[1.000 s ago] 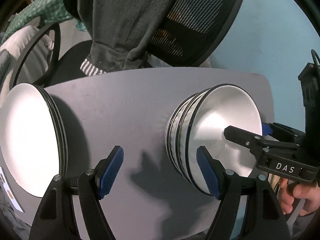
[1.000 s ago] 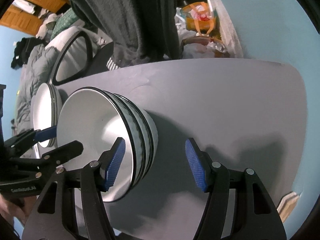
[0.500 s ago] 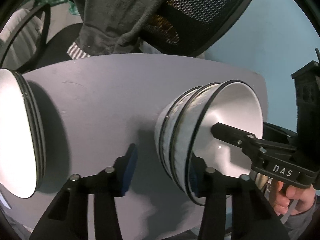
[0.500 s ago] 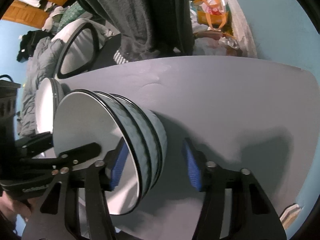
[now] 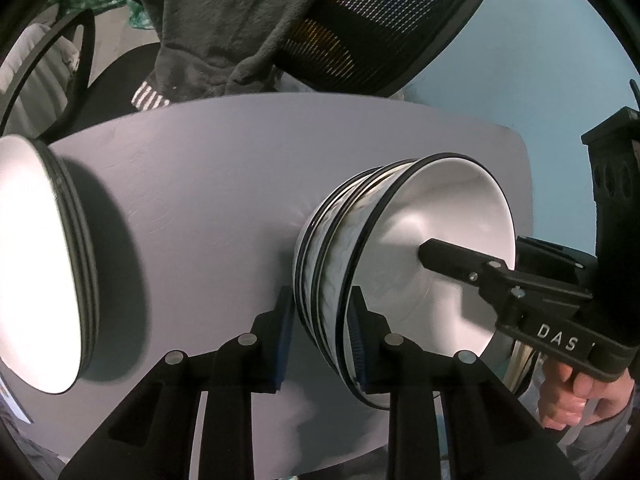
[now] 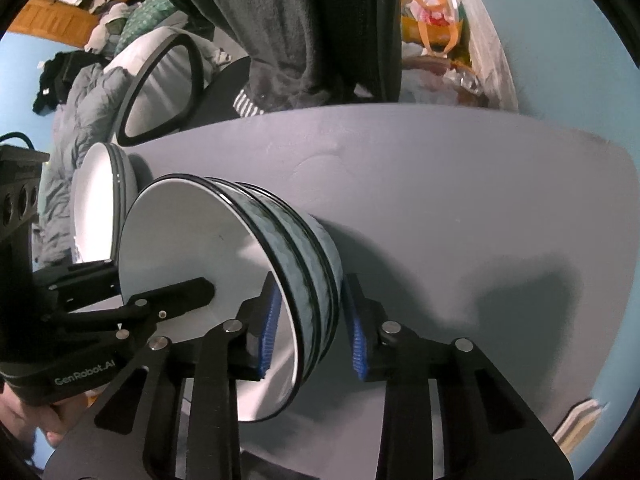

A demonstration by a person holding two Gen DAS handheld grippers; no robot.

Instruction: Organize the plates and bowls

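Three nested white bowls with black rims (image 5: 440,216) (image 6: 192,240) stand as one stack on the grey table (image 5: 200,200) (image 6: 480,200). My left gripper (image 5: 320,336) straddles the stack's left wall, one blue pad inside the top bowl and one outside; its jaws are closing and the pads touch the wall. My right gripper (image 6: 310,320) does the same on the right wall, its jaws closing onto it. Each view also shows the opposite gripper's inner finger reaching into the top bowl. A stack of white plates (image 5: 28,260) (image 6: 94,200) lies to the left.
A mesh office chair draped with a dark garment (image 5: 360,20) stands behind the table. Its armrest (image 6: 160,92) sits beyond the plates. A person's hand (image 5: 572,392) holds the right gripper. Bags and clutter (image 6: 432,20) lie past the table's far edge.
Both grippers' jaws have narrowed from wide apart to tight around the bowl stack's opposite walls. The bowls and plates have stayed where they were.
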